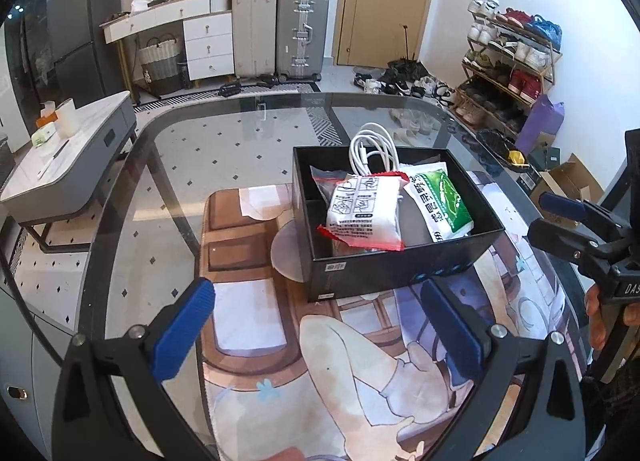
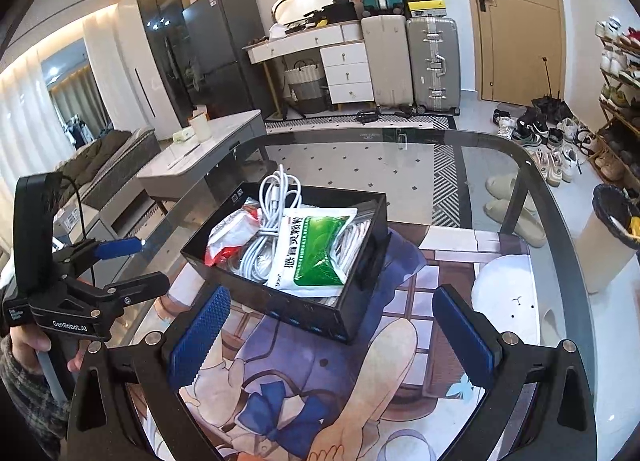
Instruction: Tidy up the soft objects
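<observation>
Box (image 1: pixel 400 261) of black card on the illustrated mat (image 1: pixel 280 361) of the glass table (image 1: pixel 120 221), holding the task's soft objects: a white-and-red pouch (image 1: pixel 366 217), a green-and-white sachet (image 1: pixel 440 201) and a coiled white cable (image 1: pixel 374 151) that rises above the far wall. No loose soft item shows on the mat or the glass in either view, so the gathering step appears, as a judgement, finished or close to it; what remains is likely a tidying of the contents, or withdrawal.

Left gripper (image 1: pixel 316 321): fingers spread wide, nothing between them. In its own view the box lies at 12 o'clock just beyond the fingertips, its near wall close to the right pad but apart from it; the pouch sits toward 1 o'clock.

Right gripper (image 2: pixel 332 327): likewise released and empty. In its view the box lies at 11 to 12 o'clock, near corner between the fingertips and just ahead; the sachet (image 2: pixel 316 253) lies uppermost, the cable (image 2: pixel 276 197) at its 11 o'clock.

Any next move calls for a short forward-and-down reach over the near wall, then a gentle pinch on a flat, yielding packet edge, with care not to snag the cable loops.
</observation>
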The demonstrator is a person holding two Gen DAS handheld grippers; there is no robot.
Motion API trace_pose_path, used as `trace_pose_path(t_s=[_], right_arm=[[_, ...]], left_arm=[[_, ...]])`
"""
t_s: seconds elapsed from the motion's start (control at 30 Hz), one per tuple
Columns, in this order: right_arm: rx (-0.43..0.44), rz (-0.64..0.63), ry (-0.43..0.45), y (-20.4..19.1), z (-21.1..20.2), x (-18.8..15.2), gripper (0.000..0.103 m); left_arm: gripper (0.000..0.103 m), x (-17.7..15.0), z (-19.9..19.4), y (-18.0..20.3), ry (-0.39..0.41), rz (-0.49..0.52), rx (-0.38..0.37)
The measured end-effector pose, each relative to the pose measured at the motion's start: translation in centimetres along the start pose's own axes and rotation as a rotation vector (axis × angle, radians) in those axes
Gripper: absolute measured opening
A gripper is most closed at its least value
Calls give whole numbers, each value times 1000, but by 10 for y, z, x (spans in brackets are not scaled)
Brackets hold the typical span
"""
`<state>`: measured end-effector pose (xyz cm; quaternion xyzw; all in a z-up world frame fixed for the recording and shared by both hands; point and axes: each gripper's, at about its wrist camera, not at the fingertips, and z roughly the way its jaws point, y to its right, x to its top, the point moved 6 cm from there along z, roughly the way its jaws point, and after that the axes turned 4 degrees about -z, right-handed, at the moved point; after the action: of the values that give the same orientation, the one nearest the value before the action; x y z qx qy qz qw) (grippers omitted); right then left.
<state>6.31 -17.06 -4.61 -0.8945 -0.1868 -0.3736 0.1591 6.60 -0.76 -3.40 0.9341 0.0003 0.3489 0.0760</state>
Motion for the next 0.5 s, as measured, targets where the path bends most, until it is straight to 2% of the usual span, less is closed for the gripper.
trace_pose_path(t_s=[0.3,0.5], right_arm=[[3,6,21,3,13,-14,103],[-12,25,66,10,15,-20,103]], left_arm=[[103,-2,8,-8,64,-34,26],[103,-4,11,-6,139,-19,44]])
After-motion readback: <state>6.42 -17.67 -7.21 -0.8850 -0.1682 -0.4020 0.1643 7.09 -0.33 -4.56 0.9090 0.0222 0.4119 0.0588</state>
